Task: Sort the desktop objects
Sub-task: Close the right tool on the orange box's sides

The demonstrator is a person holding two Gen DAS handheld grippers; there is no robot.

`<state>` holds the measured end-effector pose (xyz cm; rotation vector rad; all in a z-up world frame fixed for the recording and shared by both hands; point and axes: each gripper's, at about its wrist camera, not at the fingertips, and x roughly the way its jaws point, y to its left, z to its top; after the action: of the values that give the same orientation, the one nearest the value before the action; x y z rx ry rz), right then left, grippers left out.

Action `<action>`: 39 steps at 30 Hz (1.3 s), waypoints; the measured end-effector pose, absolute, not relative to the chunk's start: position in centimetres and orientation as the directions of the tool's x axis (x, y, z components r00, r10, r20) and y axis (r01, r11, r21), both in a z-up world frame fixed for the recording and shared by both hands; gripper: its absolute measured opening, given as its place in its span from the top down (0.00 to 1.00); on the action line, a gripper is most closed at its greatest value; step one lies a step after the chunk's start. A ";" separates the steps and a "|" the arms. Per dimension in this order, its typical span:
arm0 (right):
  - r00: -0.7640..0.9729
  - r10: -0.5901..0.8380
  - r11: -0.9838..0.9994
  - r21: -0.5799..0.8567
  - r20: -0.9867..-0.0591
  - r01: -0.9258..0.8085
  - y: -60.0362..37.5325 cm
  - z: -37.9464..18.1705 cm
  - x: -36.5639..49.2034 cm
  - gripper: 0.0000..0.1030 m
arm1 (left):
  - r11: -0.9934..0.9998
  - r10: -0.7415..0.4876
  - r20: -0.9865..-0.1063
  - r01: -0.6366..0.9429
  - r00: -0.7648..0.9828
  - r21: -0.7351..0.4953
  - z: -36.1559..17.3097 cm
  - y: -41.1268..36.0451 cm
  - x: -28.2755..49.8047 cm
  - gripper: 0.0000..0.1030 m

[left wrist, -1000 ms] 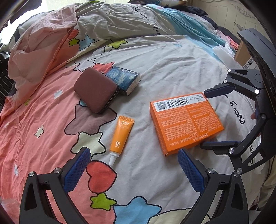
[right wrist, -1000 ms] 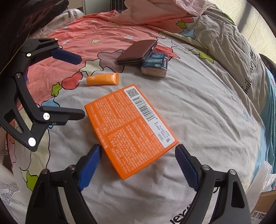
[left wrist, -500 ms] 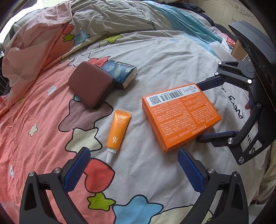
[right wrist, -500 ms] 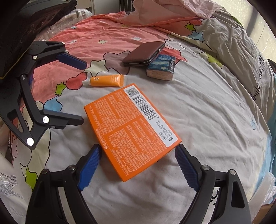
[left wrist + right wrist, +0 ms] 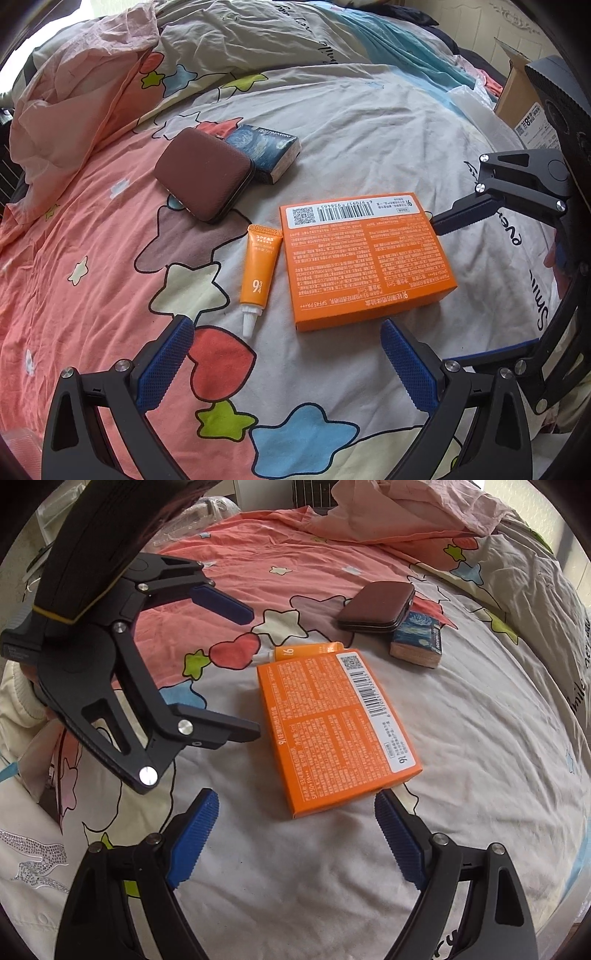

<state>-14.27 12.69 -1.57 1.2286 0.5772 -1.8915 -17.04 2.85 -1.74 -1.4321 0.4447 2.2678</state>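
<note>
The orange box (image 5: pixel 365 258) lies flat on the bed's star-patterned quilt (image 5: pixel 92 266), its long axis running from the left tool (image 5: pixel 282 363) away toward the barcode end. Just beside it the orange tube (image 5: pixel 259 269) lies parallel, white nozzle pointing back at the left tool. Beyond, a brown case (image 5: pixel 205 173) leans on a blue packet (image 5: pixel 267 153). Both tools are released, jaws wide; the right tool (image 5: pixel 295 843) straddles the box's near corner. Only the right wrist view shows the packet's pale side edge (image 5: pixel 415 657); only the left shows a cardboard carton (image 5: pixel 517 99).
</note>
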 end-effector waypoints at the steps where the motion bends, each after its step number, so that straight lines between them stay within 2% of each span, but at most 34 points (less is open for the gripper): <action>1: -0.223 -0.363 -0.585 0.034 -0.905 0.811 12.8 -1.6 -14.3 0.18 | -0.860 0.176 -0.908 -0.509 -0.379 0.046 -1.8 2.8 -17.0 0.00; 23: -0.323 -0.274 -0.530 -0.138 -0.906 0.836 12.0 -2.2 -15.7 0.18 | -0.778 0.244 -0.903 -0.627 -0.353 0.035 -1.2 3.7 -15.0 0.00; 39: -0.212 -0.343 -0.514 -0.006 -0.915 0.858 11.5 -3.1 -17.3 0.18 | -0.769 0.249 -0.902 -0.638 -0.354 0.038 -1.4 4.1 -14.4 0.00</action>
<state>-17.30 11.53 -3.08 1.1921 0.6835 -1.8359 -14.42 4.14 -1.35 -1.3315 0.5263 2.1449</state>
